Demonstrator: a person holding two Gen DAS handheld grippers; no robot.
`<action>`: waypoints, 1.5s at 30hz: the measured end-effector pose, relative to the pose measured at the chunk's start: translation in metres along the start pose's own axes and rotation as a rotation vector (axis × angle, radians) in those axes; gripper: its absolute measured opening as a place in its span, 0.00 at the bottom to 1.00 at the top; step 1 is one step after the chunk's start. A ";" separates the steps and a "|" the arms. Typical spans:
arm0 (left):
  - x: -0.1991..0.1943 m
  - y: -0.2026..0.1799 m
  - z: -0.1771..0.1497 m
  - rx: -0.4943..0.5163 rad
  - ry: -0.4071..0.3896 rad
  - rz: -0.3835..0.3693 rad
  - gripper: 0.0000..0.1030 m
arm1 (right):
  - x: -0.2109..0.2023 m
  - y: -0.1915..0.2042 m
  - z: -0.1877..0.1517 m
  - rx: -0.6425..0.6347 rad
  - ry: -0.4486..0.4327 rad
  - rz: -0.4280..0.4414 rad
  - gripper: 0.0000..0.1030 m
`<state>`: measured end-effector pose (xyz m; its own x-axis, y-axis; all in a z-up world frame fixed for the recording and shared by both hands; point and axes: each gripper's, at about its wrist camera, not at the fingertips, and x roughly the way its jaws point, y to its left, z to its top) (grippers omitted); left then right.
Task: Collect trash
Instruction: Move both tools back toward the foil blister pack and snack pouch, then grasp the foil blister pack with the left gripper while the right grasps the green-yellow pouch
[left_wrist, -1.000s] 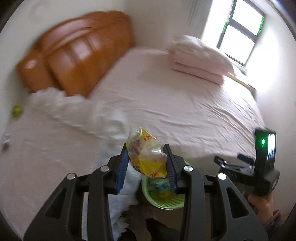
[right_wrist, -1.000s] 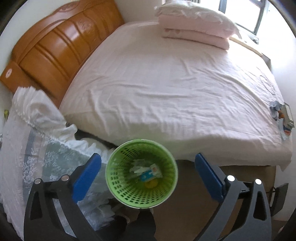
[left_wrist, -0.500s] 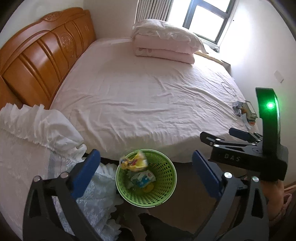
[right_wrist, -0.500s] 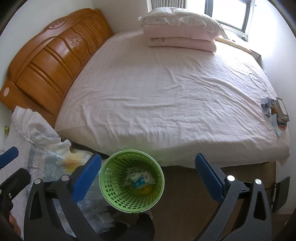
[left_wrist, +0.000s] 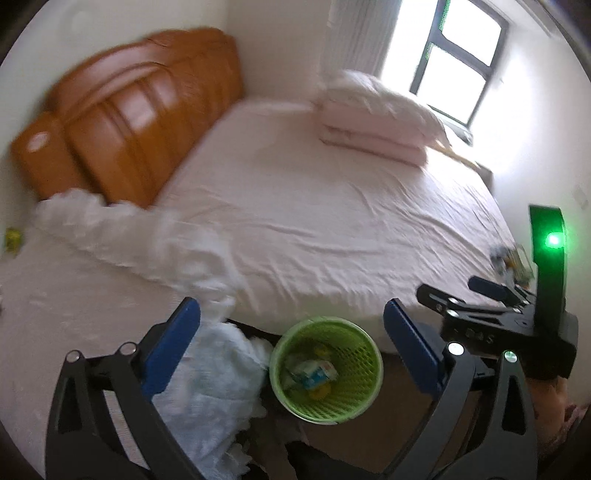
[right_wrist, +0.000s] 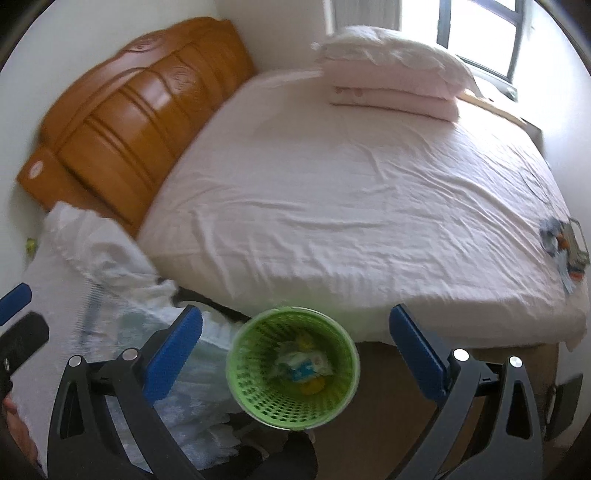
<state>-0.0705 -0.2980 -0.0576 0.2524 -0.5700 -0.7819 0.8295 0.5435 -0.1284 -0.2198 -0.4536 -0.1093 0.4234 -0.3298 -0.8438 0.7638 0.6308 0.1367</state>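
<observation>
Yellow wrapper (left_wrist: 320, 350) now in green basket (left_wrist: 364, 400), left gripper (left_wrist: 291, 332) fingers newly spread, empty.

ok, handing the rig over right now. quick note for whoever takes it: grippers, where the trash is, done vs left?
Left gripper: open, nothing between the jaws; it has just been opening, above the green basket.
Right gripper: open, empty, also over the basket.
Trash in basket: a yellow wrapper at the back, a white and blue packet and a yellow bit beneath it.
Done: those pieces are in.
Left: a small pile of wrappers on the bed's right edge. A small green-yellow thing at the far left by the wall may be trash too; too blurred to tell.
</observation>
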 end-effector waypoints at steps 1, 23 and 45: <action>-0.010 0.012 -0.001 -0.016 -0.022 0.029 0.92 | -0.005 0.016 0.002 -0.030 -0.020 0.029 0.97; -0.124 0.270 -0.059 -0.470 -0.156 0.503 0.92 | -0.013 0.312 0.018 -0.499 -0.077 0.420 0.98; 0.007 0.521 -0.054 -0.695 0.029 0.573 0.92 | 0.083 0.516 0.036 -0.658 0.051 0.471 0.98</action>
<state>0.3362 0.0145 -0.1626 0.5140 -0.0868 -0.8534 0.0897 0.9948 -0.0471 0.2272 -0.1808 -0.0902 0.5941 0.0958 -0.7987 0.0615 0.9846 0.1638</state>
